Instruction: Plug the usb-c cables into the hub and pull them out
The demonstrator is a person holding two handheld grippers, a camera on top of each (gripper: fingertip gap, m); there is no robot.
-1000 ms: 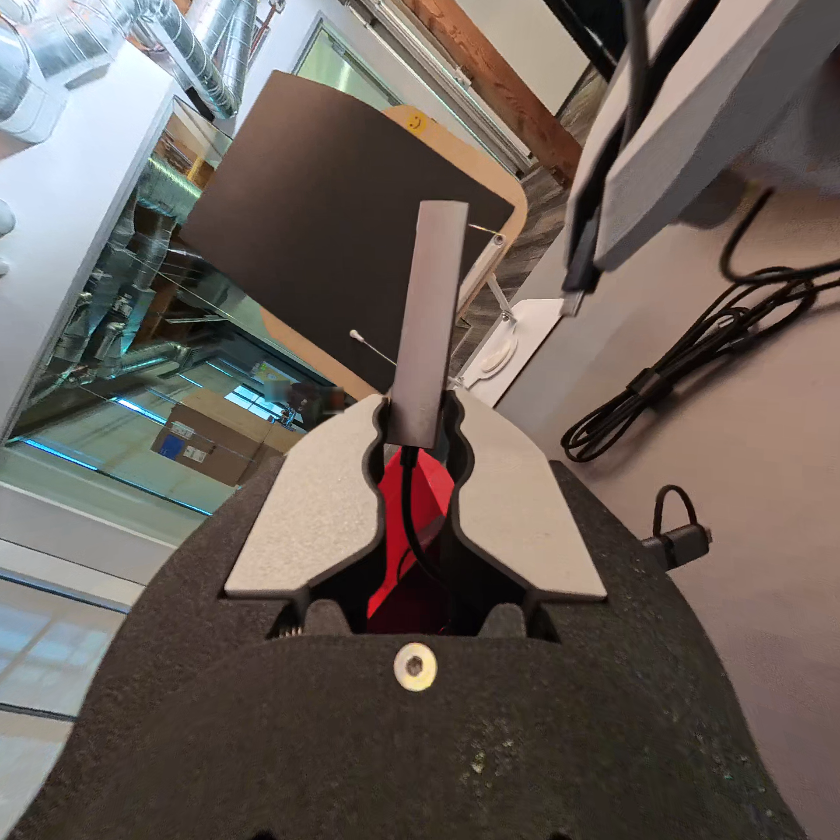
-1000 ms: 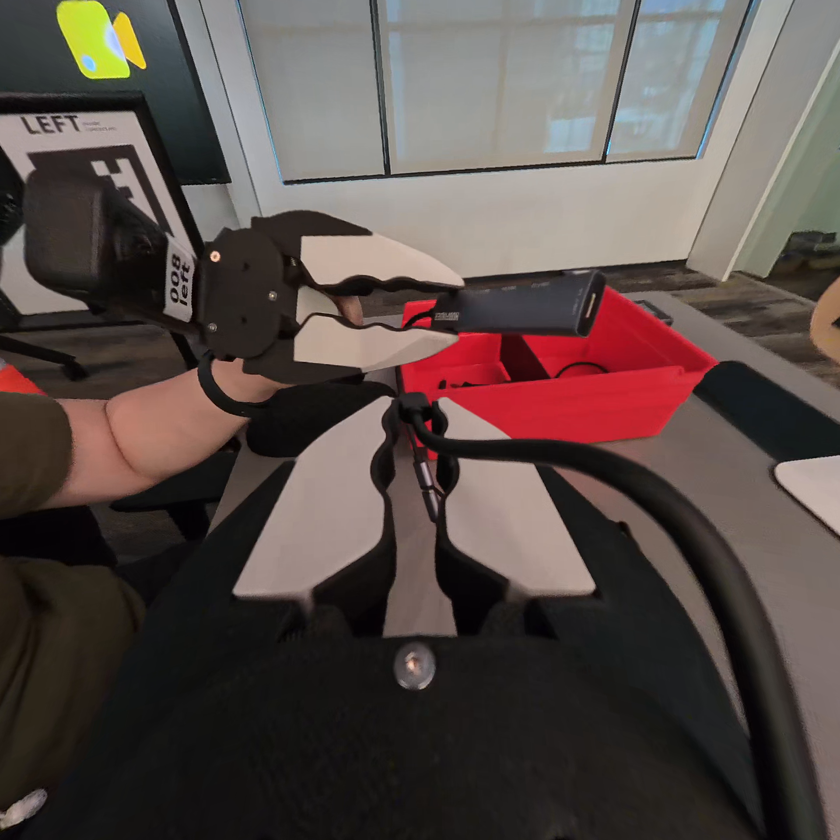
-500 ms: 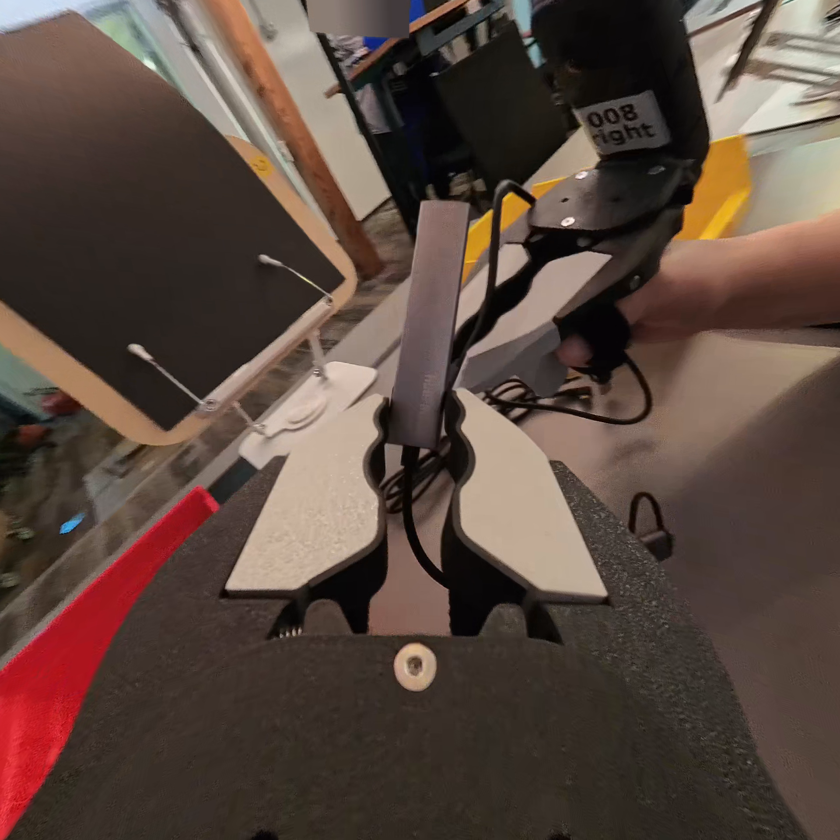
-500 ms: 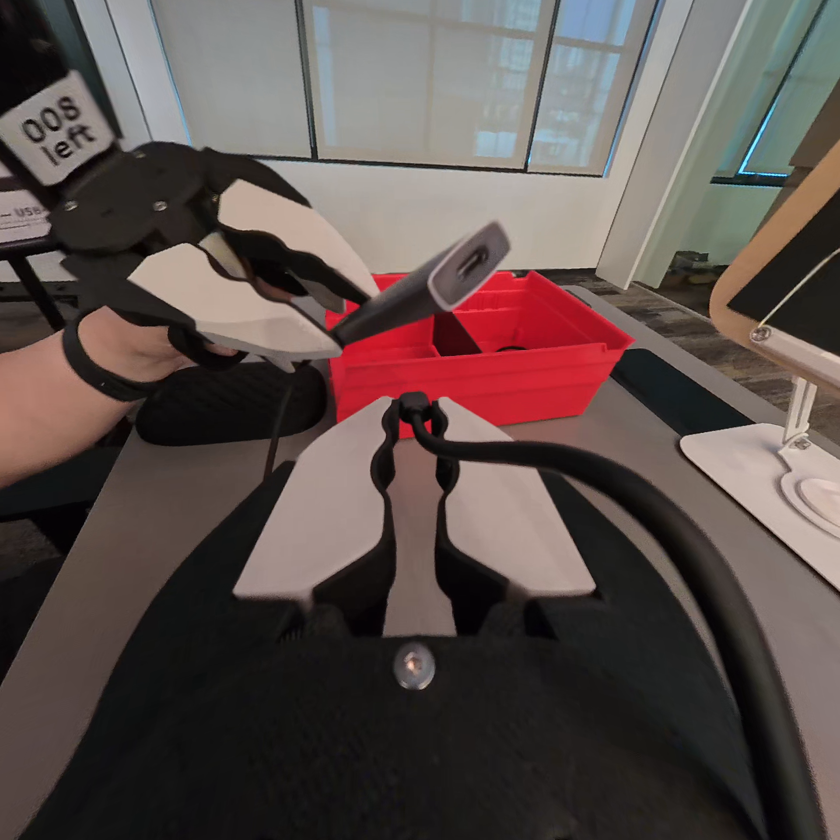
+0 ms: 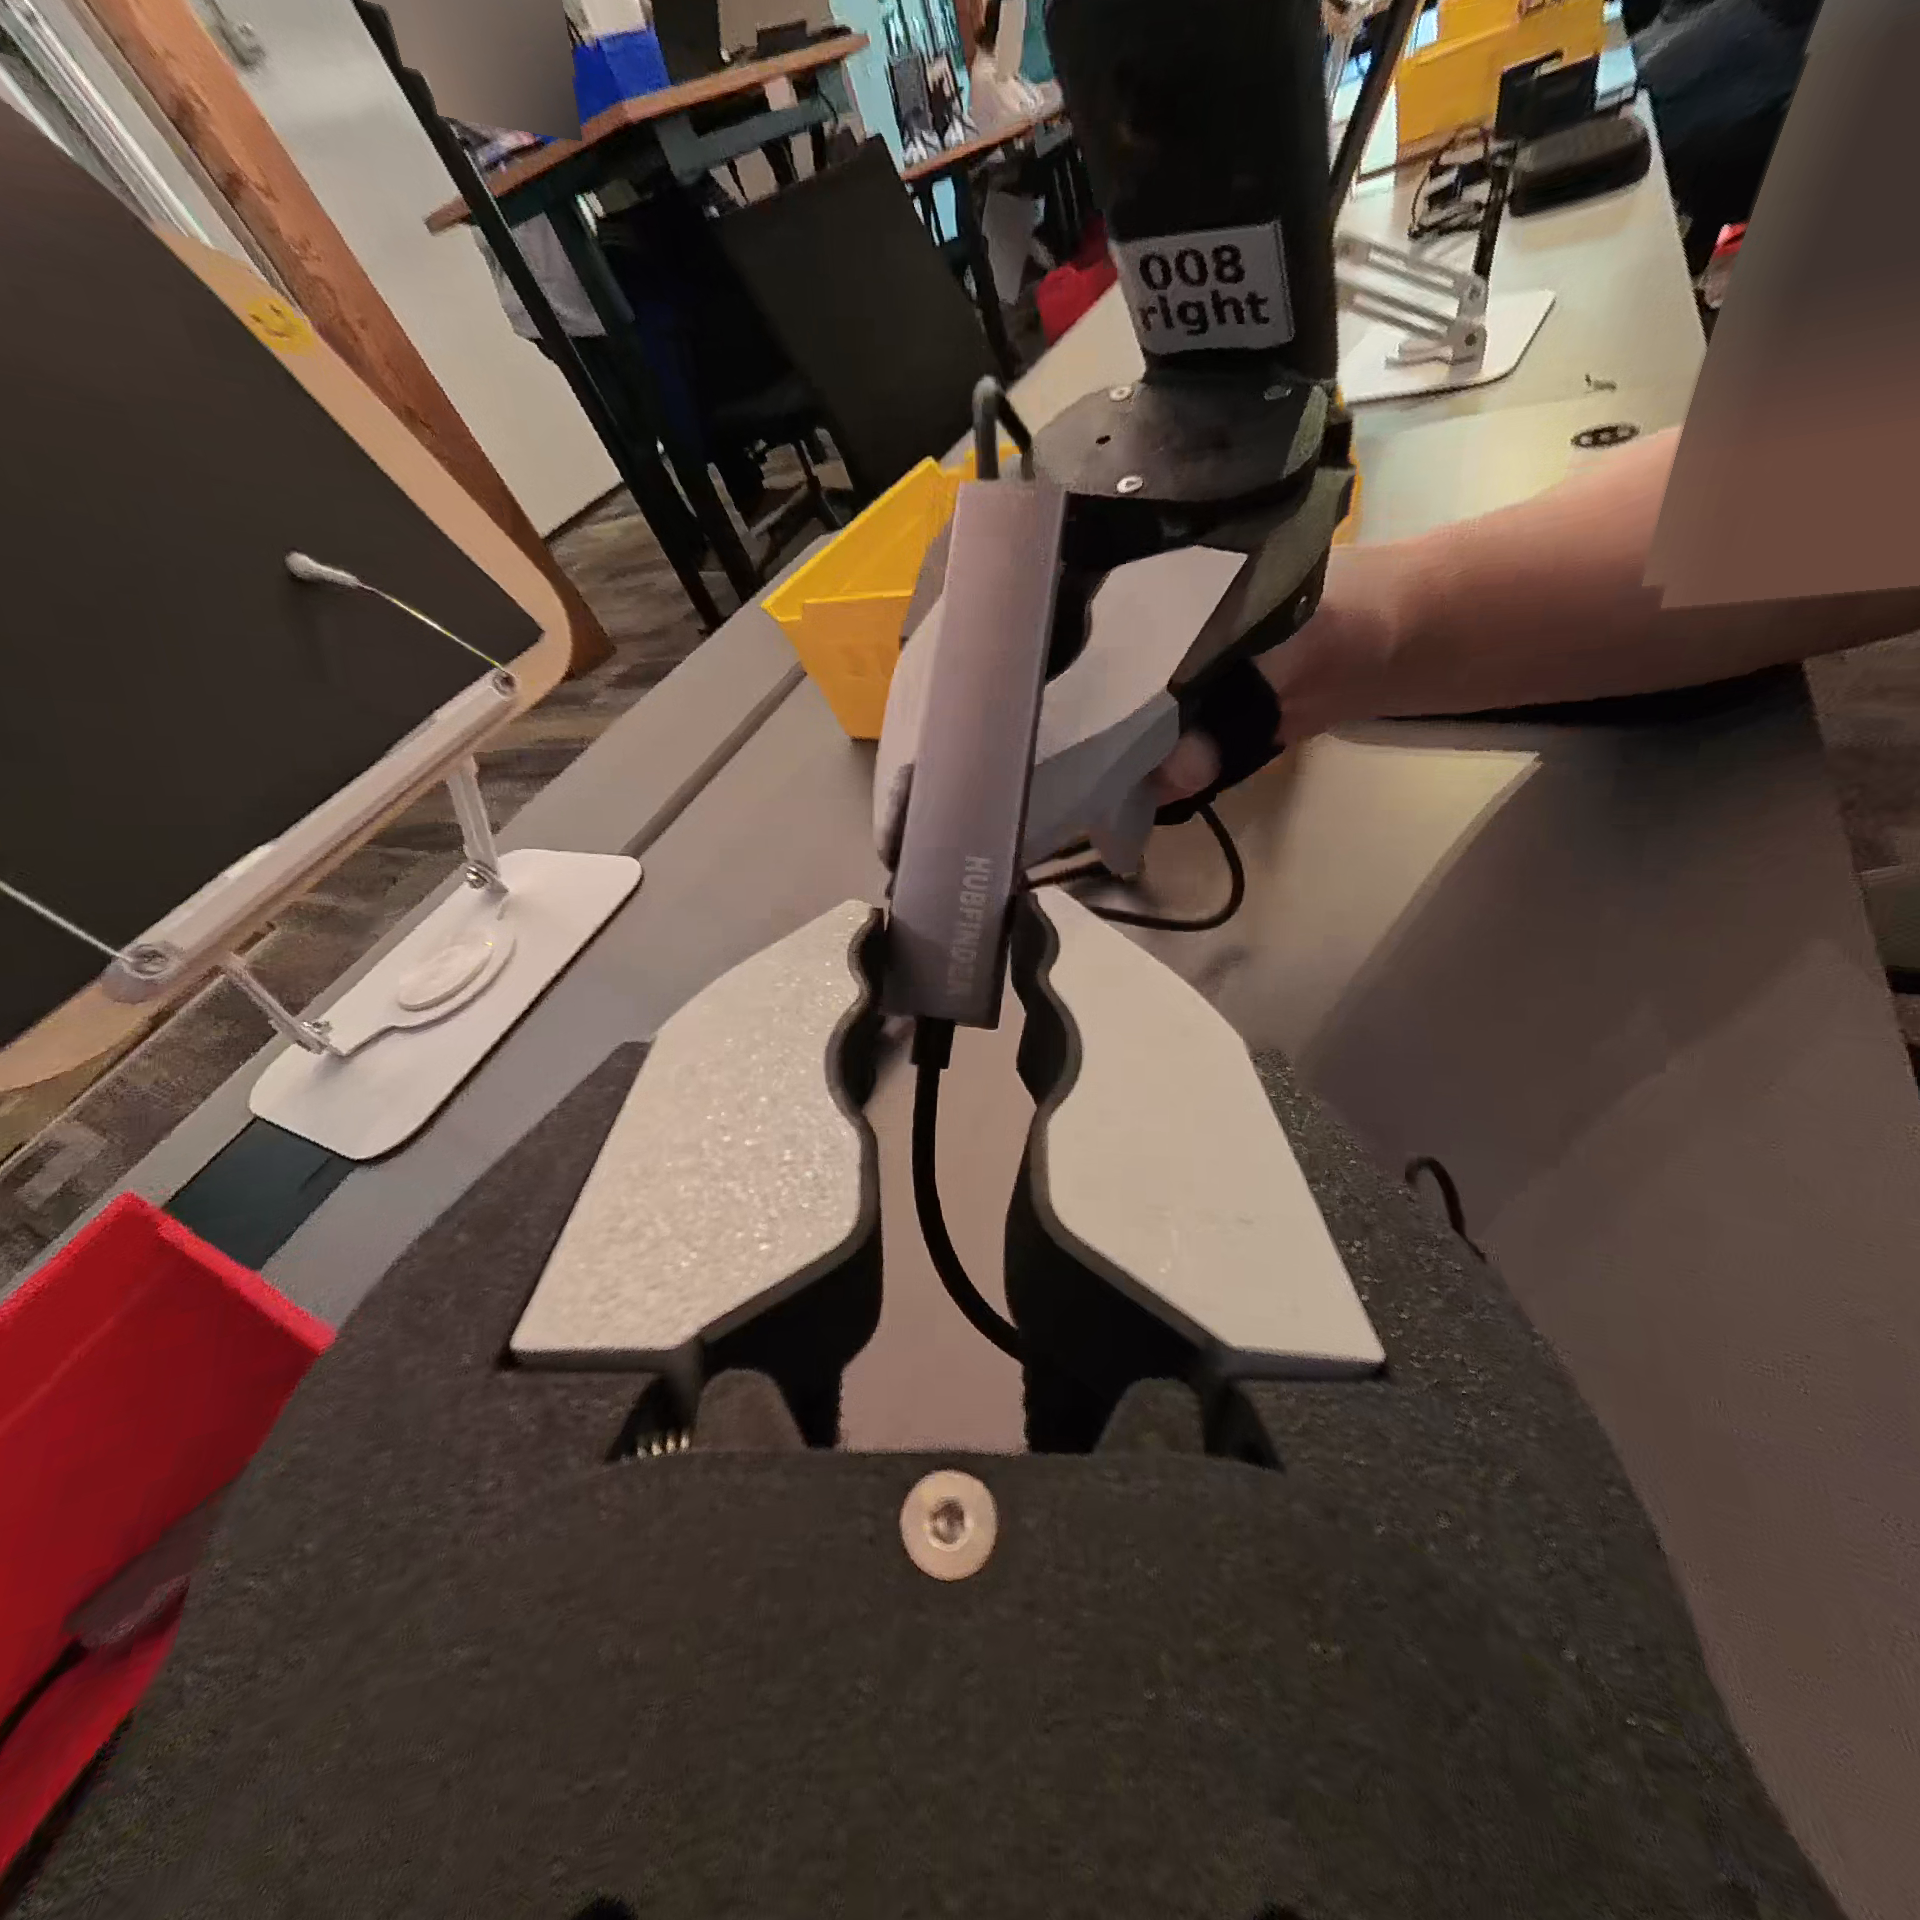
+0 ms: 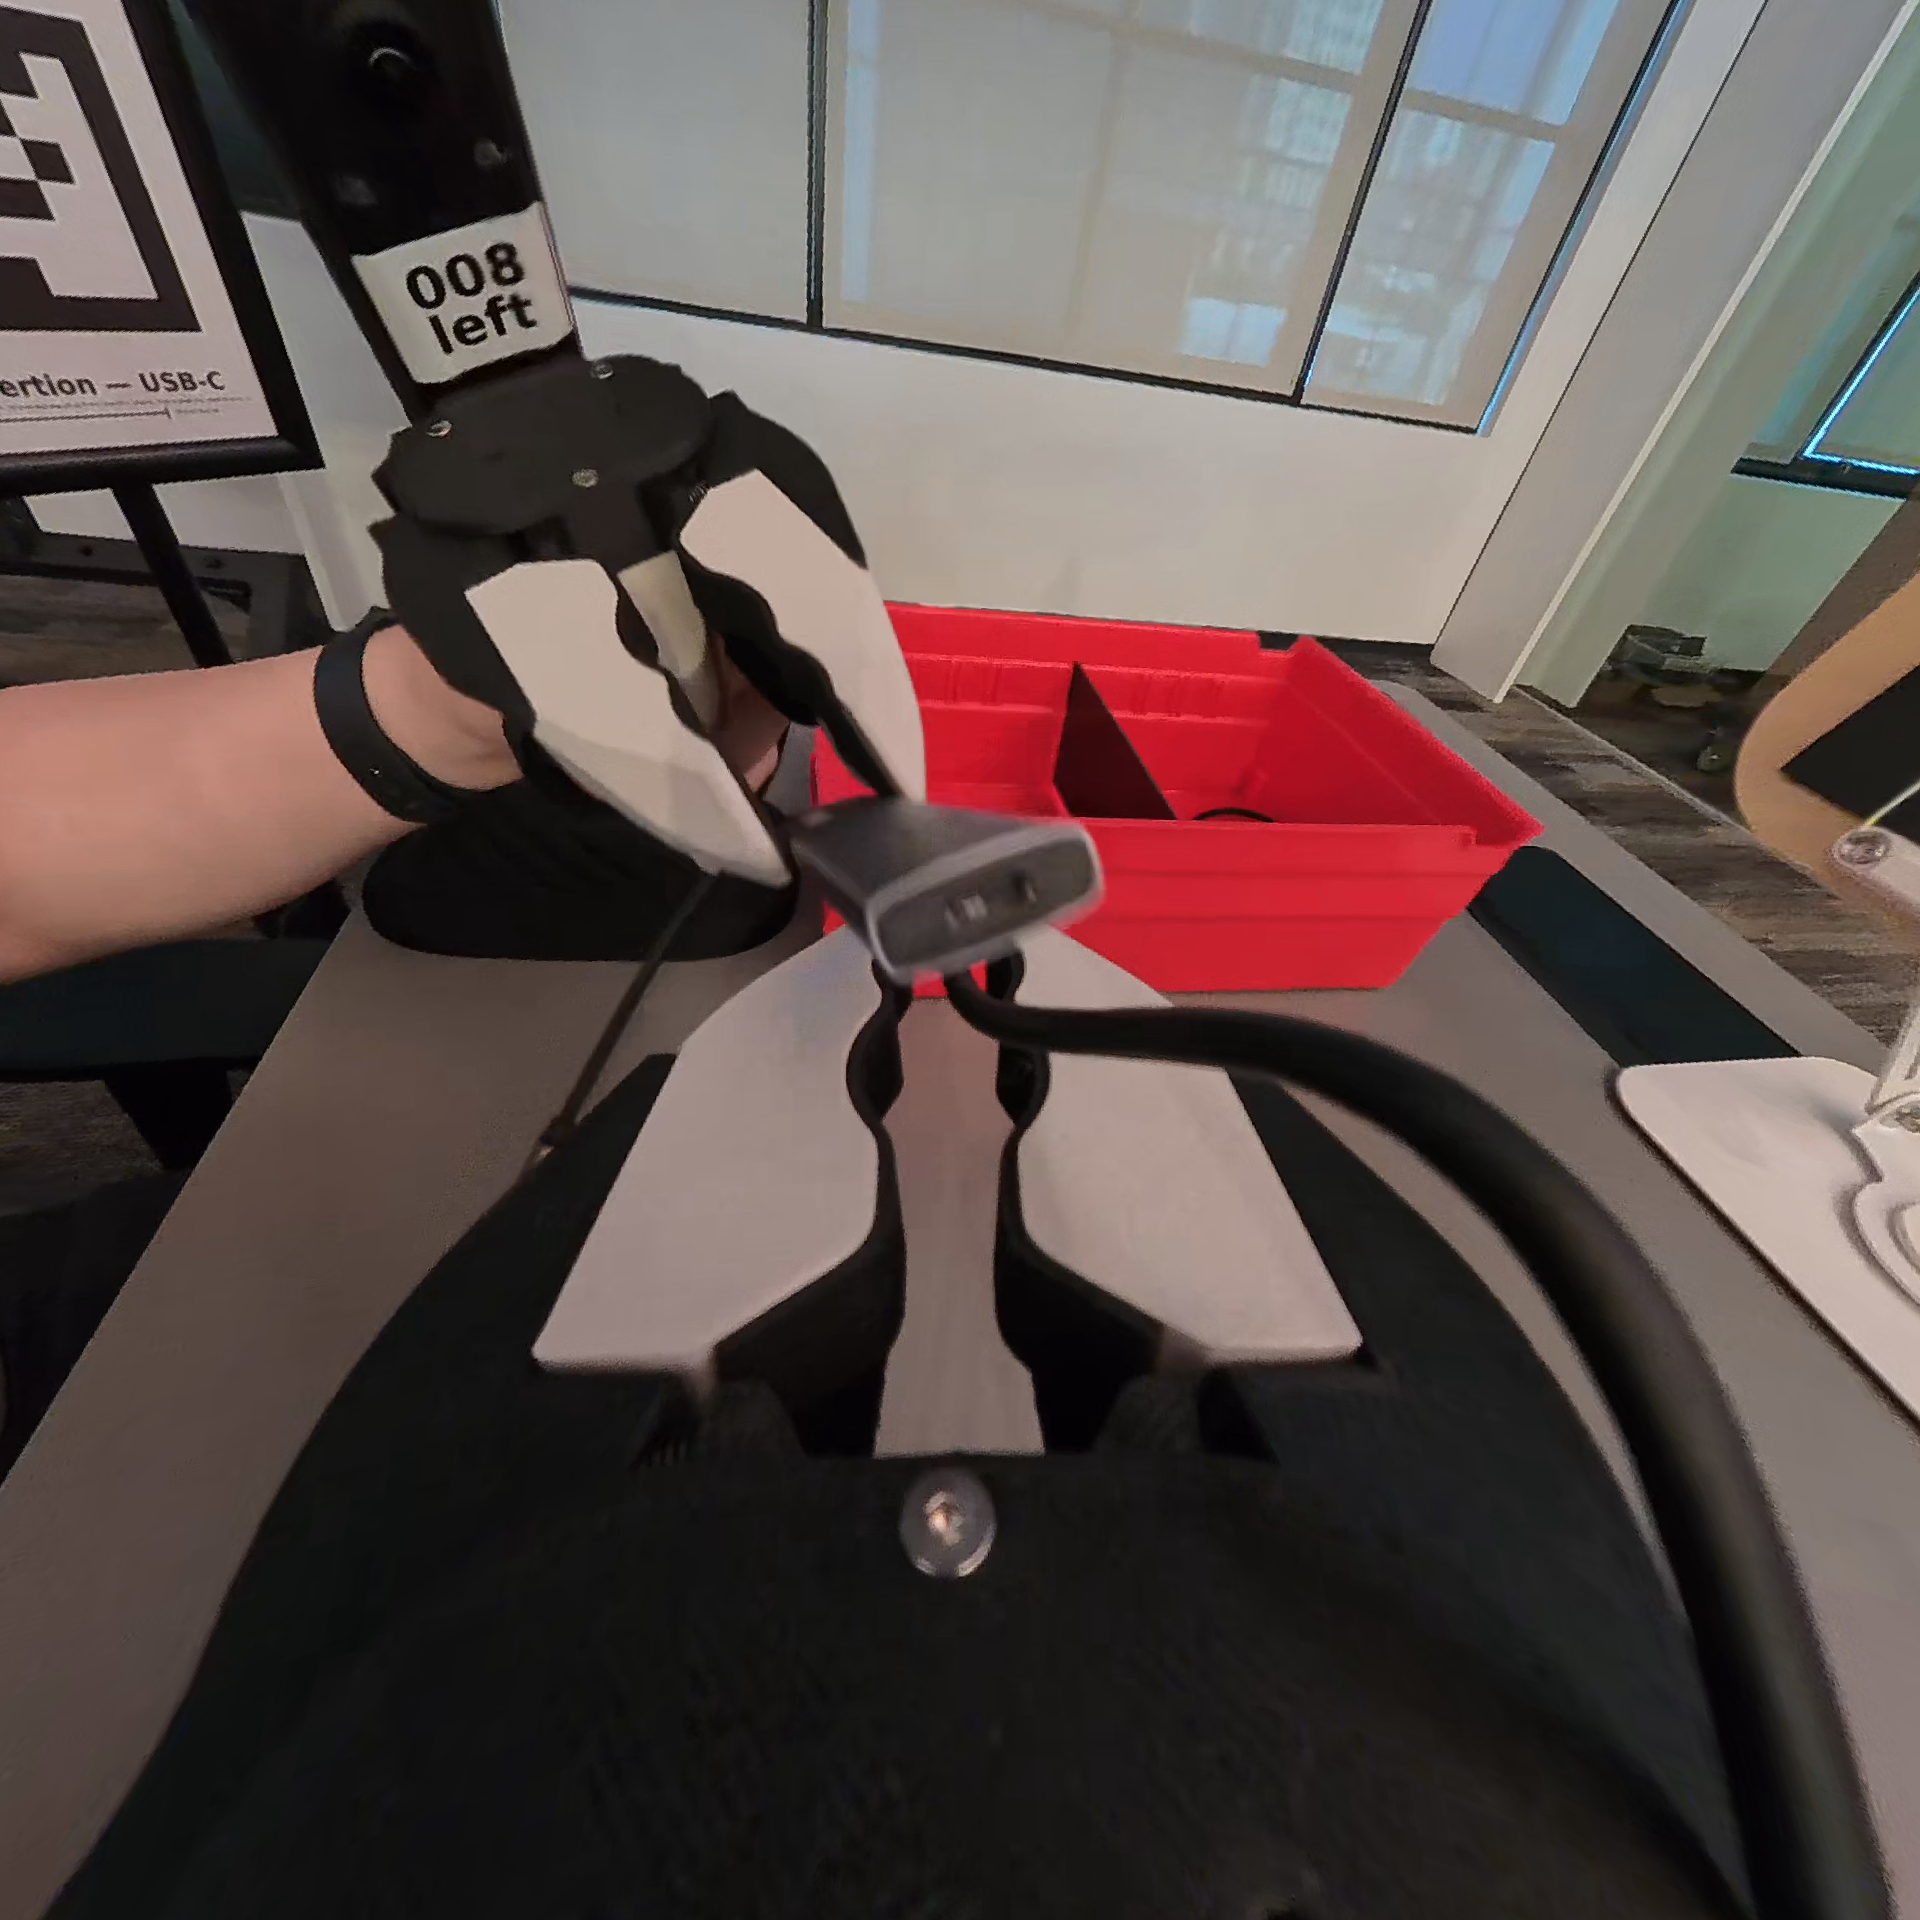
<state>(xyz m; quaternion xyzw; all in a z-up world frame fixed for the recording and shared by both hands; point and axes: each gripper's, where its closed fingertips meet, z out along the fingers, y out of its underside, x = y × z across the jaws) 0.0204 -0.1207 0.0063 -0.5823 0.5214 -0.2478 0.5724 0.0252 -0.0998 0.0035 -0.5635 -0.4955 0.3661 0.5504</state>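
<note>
Hub (image 5: 971, 748), a slim dark grey bar, stands clamped at its near end between the jaws of the left gripper (image 5: 948, 971), its own short black lead (image 5: 940, 1184) trailing back between the fingers. In the right wrist view the same hub (image 6: 935, 862) points its port end toward the camera, held out from the left gripper (image 6: 727, 790) above the grey worktop (image 6: 416, 1039). The right gripper (image 6: 951, 997) has its jaws nearly closed on a black usb-c cable (image 6: 1351, 1070); the tips pinch the cable's end just under the hub's port face, and the plug itself is hidden behind the hub, so whether it has entered a port cannot be told. The cable curves away to the right and down past the gripper body. From the left wrist view the right gripper (image 5: 1091, 727) sits right behind the hub, a person's hand (image 5: 1226, 717) on its grip. A red bin (image 6: 1299, 894) with a black divider rests on the worktop beyond the hub, a yellow bin (image 5: 852, 613) stands at the far side, and a white stand base (image 5: 447, 997) lies nearby.
</note>
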